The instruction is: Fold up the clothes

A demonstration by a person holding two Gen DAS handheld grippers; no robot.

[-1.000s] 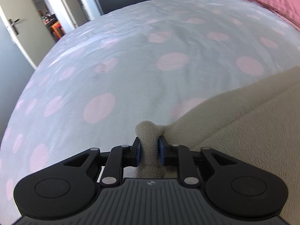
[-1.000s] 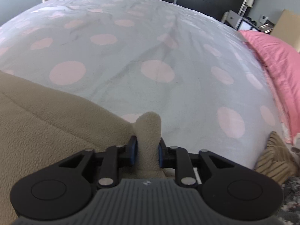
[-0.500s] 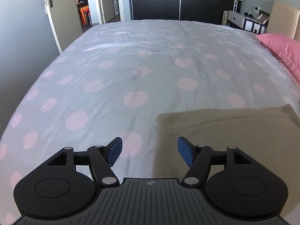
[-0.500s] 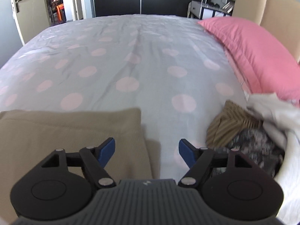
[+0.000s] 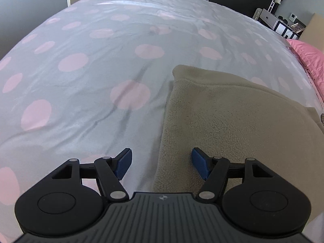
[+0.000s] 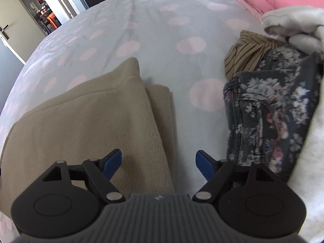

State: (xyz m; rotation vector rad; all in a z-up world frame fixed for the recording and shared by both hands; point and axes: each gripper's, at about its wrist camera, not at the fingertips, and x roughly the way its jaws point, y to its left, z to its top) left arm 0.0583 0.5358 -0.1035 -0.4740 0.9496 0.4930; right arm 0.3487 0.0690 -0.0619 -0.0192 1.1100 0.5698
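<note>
A beige fleece garment [image 5: 222, 121] lies folded flat on the polka-dot bedspread [image 5: 81, 81]. My left gripper [image 5: 162, 166] is open and empty above the garment's near left edge. In the right wrist view the same fleece [image 6: 81, 131] shows a second layer sticking out along its right edge. My right gripper [image 6: 159, 163] is open and empty above that right edge.
A pile of clothes lies to the right: floral dark jeans [image 6: 269, 111], a striped tan garment [image 6: 247, 50] and a white garment [image 6: 293, 20]. A pink pillow [image 5: 307, 56] lies at the far right. A doorway [image 6: 40, 4] and dark wardrobes stand beyond the bed.
Both grippers let go of the fleece corners they pinched a second ago and opened. Since then both have dropped lower and closer to the garment's side edges.
</note>
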